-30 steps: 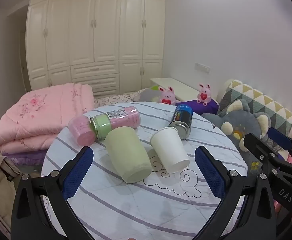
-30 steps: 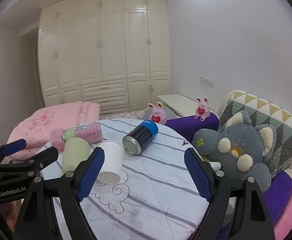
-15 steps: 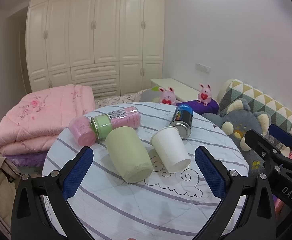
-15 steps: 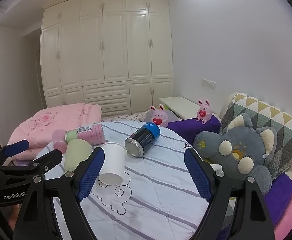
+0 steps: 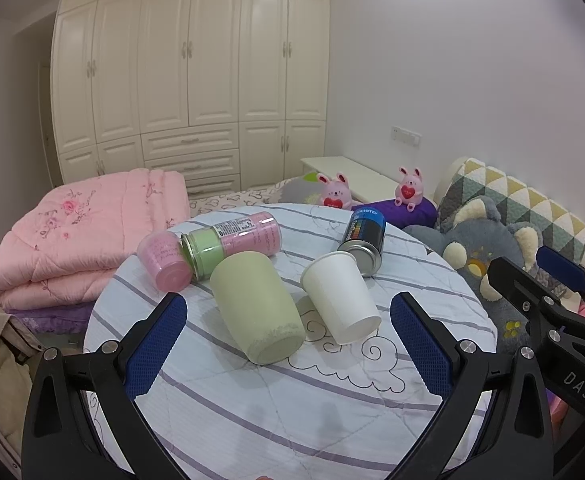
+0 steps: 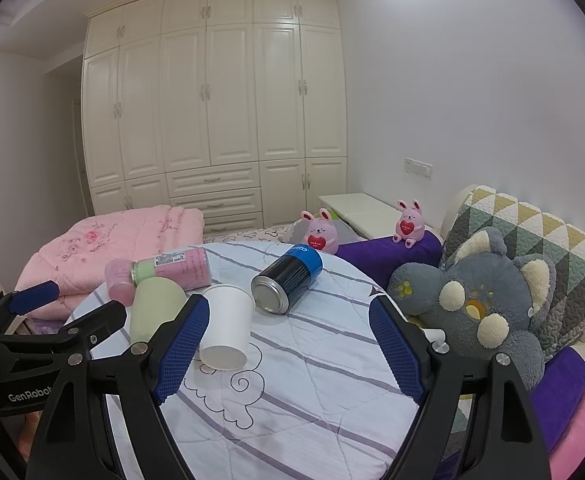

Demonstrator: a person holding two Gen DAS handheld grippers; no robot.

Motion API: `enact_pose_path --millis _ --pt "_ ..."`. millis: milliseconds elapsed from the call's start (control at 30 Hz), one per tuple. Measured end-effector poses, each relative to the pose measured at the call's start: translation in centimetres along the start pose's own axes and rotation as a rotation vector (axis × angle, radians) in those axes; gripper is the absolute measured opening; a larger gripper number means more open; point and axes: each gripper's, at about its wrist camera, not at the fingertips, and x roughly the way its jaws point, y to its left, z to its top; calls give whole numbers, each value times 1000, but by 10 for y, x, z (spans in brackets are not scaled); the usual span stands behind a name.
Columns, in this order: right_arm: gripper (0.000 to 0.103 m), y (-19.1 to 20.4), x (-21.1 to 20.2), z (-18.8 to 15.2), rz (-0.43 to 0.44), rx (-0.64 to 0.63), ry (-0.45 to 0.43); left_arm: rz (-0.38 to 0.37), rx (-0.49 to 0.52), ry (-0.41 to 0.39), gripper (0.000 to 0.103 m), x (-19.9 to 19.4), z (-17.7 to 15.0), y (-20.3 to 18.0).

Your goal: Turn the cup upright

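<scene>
A pale green cup [image 5: 256, 304] and a white paper cup [image 5: 340, 298] stand upside down, wide rims on the round striped table [image 5: 292, 408]. Both also show in the right wrist view, the green cup [image 6: 152, 310] and the white cup [image 6: 225, 326]. My left gripper [image 5: 288, 346] is open and empty, just in front of the two cups. My right gripper [image 6: 288, 354] is open and empty, with the white cup beside its left pad [image 6: 182, 348].
A pink bottle with a green lid [image 5: 232, 242], a small pink jar [image 5: 164, 258] and a dark can with a blue end [image 5: 364, 238] lie on their sides behind the cups. A grey plush [image 6: 480, 300] and pillows sit right; a pink quilt [image 5: 80, 228] lies left.
Both grippers have drifted slightly nearer the cups and a little upward. The jaws stay open. Nothing on the table has moved.
</scene>
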Motion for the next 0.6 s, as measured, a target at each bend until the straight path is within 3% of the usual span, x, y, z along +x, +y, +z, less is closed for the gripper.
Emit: enact_pose_path --millis 600 --pt "84 0 0 0 2 0 0 -3 1 1 103 0 -3 -2"
